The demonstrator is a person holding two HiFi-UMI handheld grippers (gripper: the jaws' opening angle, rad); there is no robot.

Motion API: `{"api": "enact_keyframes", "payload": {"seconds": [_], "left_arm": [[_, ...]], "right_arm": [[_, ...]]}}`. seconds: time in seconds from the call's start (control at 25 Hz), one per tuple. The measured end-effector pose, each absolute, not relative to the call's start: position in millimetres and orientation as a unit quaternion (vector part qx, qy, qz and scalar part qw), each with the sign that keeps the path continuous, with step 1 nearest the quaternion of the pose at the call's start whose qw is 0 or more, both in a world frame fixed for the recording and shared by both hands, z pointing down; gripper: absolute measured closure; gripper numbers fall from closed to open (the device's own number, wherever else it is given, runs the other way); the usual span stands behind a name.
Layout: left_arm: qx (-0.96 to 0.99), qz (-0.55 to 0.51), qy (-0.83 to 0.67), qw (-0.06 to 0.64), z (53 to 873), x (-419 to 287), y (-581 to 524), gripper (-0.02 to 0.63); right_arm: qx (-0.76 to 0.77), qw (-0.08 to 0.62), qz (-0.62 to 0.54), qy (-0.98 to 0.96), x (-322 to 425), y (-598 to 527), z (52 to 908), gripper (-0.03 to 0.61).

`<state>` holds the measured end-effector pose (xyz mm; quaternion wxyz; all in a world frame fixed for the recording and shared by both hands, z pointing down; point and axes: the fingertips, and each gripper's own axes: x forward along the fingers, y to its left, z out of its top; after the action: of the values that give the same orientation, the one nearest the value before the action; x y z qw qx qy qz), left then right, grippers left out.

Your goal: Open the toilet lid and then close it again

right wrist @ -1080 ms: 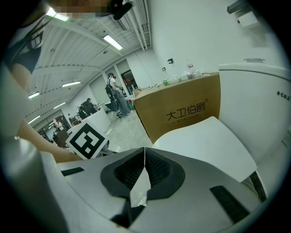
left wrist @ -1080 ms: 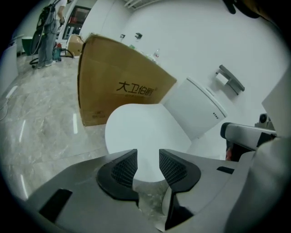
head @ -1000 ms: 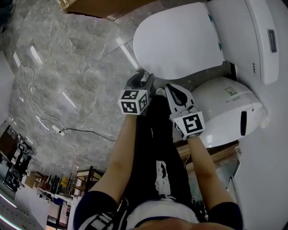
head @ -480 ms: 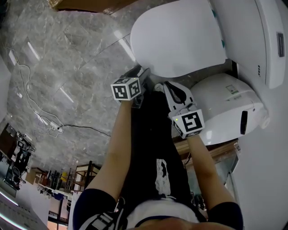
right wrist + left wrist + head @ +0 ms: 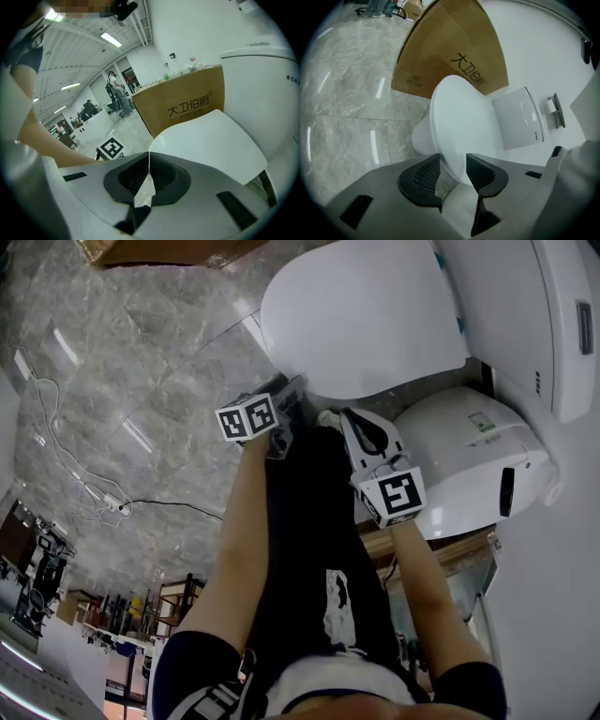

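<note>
Closing left tongs (image 5: 452, 171) straddle toilet lid (image 5: 459, 122) edge; right tongs (image 5: 149, 176) pressed together, empty.

Left gripper (image 5: 453, 169) closing around lid (image 5: 366, 315), right (image 5: 149, 165) shut

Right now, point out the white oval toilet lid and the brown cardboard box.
white oval toilet lid (image 5: 366, 320): head view, middle of its top.
brown cardboard box (image 5: 450, 56): left gripper view, printed side.
</note>
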<state>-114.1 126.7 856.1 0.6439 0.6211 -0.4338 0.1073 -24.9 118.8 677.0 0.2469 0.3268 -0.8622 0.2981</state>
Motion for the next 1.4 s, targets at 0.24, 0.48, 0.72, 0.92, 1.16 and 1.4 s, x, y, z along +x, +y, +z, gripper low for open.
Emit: {"api": "enact_keyframes", "payload": {"seconds": [0.24, 0.48, 0.72, 0.92, 1.16, 1.4], "left_arm": [[0.604, 0.083, -0.452, 0.651, 856.9, -123.7, 132.2, 0.557], [0.616, 0.088, -0.451, 0.64, 846.6, -121.9, 131.2, 0.566], [0.64, 0.103, -0.44, 0.621, 821.4, -122.9, 132.7, 0.569], [0.647, 0.107, -0.437, 0.616, 801.3, -119.8, 133.5, 0.572], [0.657, 0.095, -0.428, 0.613, 775.1, -117.0, 131.5, 0.577], [0.674, 0.09, -0.416, 0.603, 744.2, -110.9, 128.7, 0.58]], "right_arm": [[0.326, 0.246, 0.305, -0.86, -18.3, 128.0, 668.6, 0.569], [0.325, 0.247, 0.319, -0.855, -9.3, 142.1, 666.2, 0.569], [0.324, 0.246, 0.324, -0.854, -12.4, 149.7, 655.2, 0.569], [0.331, 0.262, 0.319, -0.849, -13.0, 156.5, 648.4, 0.569], [0.308, 0.3, 0.303, -0.85, -20.0, 180.8, 643.7, 0.568], [0.282, 0.37, 0.218, -0.858, -31.7, 182.6, 647.7, 0.566]]}}
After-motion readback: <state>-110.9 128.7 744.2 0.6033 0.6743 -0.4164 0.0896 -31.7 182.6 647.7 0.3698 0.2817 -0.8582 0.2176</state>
